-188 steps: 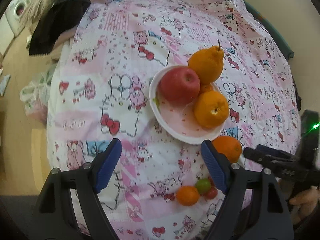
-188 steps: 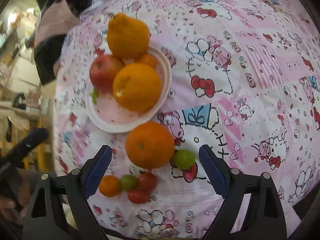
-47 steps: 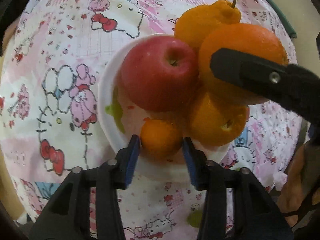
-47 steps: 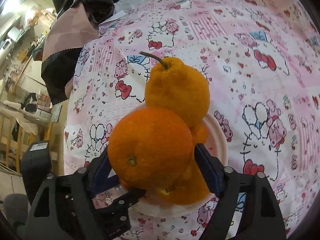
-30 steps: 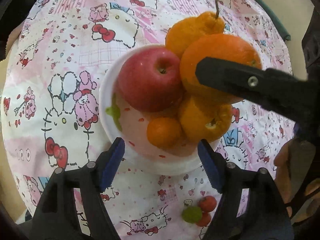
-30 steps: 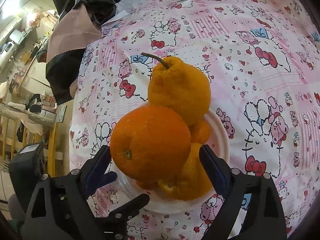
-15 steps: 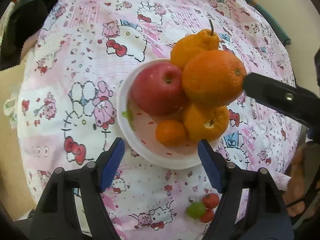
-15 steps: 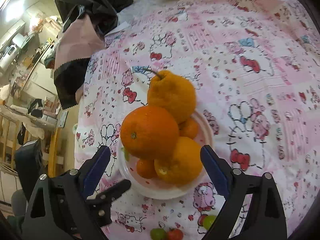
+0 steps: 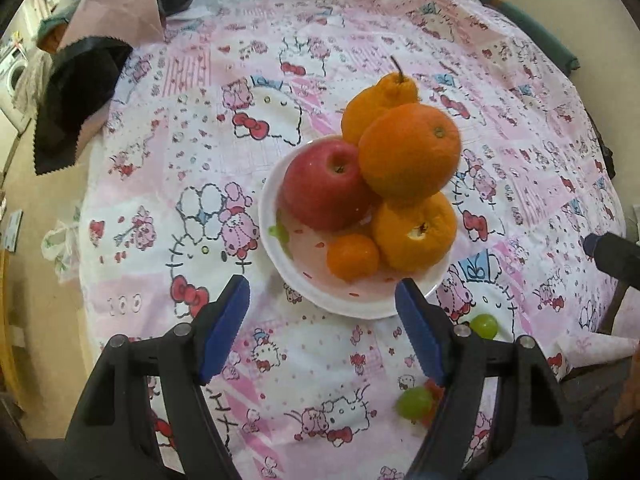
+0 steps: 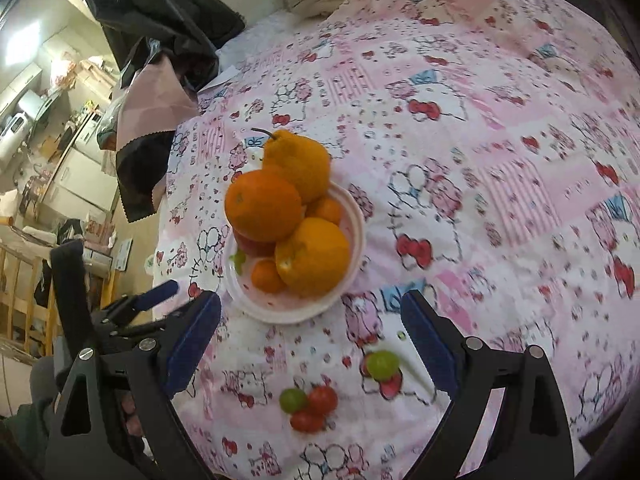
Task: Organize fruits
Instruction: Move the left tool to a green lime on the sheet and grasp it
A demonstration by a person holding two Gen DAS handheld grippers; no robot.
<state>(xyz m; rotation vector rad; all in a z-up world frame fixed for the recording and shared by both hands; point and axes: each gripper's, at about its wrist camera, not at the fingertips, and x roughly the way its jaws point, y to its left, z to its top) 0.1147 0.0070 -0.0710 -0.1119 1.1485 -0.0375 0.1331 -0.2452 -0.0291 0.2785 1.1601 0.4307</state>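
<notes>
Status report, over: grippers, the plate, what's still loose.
Left gripper and right gripper open, empty. Plate piled: apple, big orange on top. Green and red small fruits loose on cloth. Nothing blocking.

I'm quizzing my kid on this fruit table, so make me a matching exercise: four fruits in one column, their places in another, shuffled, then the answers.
Things:
1. red apple
2. big round orange
3. lone green grape
4. small tangerine

Places:
A. on the cloth, apart from the other loose fruit
B. perched on top of the pile
C. plate, front edge
D. plate, left side

Pairs: 1-D, 2-B, 3-A, 4-C
</notes>
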